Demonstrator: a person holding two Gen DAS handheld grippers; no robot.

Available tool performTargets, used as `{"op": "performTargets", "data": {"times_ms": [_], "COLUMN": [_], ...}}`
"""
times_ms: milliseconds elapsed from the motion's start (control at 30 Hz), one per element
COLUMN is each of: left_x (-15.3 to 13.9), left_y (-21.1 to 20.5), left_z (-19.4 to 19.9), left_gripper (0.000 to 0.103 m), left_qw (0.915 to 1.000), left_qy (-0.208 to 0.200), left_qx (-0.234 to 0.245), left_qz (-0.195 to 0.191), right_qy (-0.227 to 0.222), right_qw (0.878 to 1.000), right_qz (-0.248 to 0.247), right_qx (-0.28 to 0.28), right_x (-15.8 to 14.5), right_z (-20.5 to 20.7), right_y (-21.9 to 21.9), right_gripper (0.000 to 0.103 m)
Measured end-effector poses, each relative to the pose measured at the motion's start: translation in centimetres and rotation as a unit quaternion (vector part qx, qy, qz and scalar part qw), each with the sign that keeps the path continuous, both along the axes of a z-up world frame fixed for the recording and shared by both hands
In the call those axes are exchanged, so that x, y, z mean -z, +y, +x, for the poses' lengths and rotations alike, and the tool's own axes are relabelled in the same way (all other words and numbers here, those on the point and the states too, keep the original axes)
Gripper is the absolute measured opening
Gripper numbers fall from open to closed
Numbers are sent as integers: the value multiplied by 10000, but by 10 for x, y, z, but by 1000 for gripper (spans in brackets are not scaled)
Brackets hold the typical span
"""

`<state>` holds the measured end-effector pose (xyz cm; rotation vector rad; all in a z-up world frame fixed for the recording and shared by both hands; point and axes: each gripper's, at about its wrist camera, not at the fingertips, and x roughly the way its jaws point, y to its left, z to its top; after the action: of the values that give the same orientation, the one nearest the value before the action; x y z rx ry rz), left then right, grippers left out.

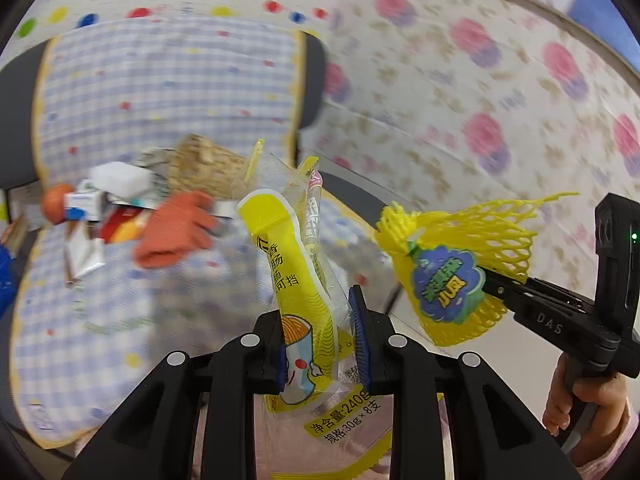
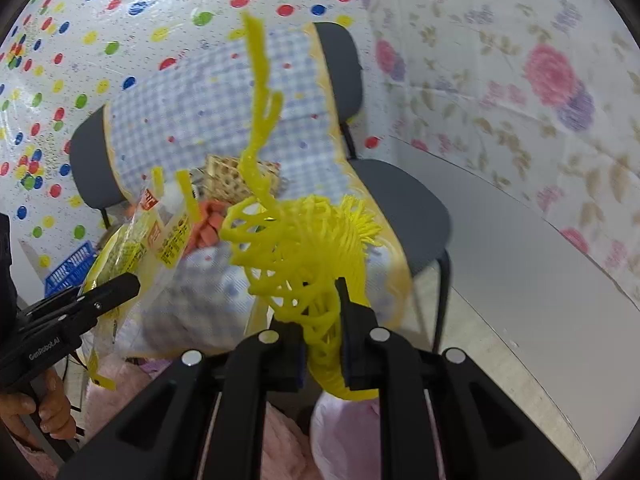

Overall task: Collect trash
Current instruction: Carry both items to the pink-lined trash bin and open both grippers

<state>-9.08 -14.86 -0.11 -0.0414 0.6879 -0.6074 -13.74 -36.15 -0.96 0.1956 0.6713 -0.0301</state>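
Two pieces of trash are in my grip above the chair [image 2: 404, 200]: my left gripper [image 1: 320, 344] pinches a yellow sausage wrapper [image 1: 296, 304] at mid-length, and my right gripper [image 2: 320, 340] pinches a yellow foam net [image 2: 304, 248] near its gathered end. Both look light, limp and crushable, so I judge a hold on bunched material safest; more litter lies at the seat's rear edge.

We seem to be in a home-style room dressed up for recording. At twelve o'clock stands a dark grey chair [image 2: 400, 200] draped with a blue-and-white checked cloth [image 2: 192, 120]. Behind it at eleven o'clock hangs a white sheet with coloured dots [image 2: 120, 20], and from one to three o'clock a flowered pink-and-purple sheet [image 2: 520, 80] covers the wall.
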Motion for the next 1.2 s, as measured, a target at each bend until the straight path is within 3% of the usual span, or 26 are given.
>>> {"op": "performTargets", "data": {"times_ms": [200, 433, 833, 900, 967, 1033, 1133, 1200], "left_x": [11, 48, 93, 99, 104, 109, 114, 115], "left_y": [-42, -86, -128, -132, -134, -136, -136, -134], "left_z": [-27, -44, -28, -23, -20, -15, -8, -6], "left_gripper": [27, 29, 41, 47, 51, 58, 71, 73], "left_qw": [9979, 9923, 9836, 9820, 9807, 9799, 9791, 9798], "left_qy": [-11, 324, 801, 893, 973, 1069, 1205, 1214], "left_qx": [646, 1190, 1498, 1531, 1555, 1543, 1503, 1450], "left_qz": [-76, 121, 610, 648, 677, 677, 648, 648], "right_qy": [126, 380, 1078, 1177, 1263, 1313, 1326, 1320], "right_qw": [9985, 9956, 9890, 9879, 9869, 9865, 9861, 9857], "right_qz": [-147, -205, 226, 265, 282, 295, 269, 287], "right_qx": [509, 836, 983, 978, 964, 935, 969, 1005], "right_x": [15, 43, 111, 122, 131, 139, 144, 144], "right_z": [-41, -75, -62, -58, -53, -49, -46, -46], "right_y": [-24, -44, -66, -69, -72, -75, -77, -80], "right_gripper": [13, 13, 16, 17, 25, 42, 49, 51]}}
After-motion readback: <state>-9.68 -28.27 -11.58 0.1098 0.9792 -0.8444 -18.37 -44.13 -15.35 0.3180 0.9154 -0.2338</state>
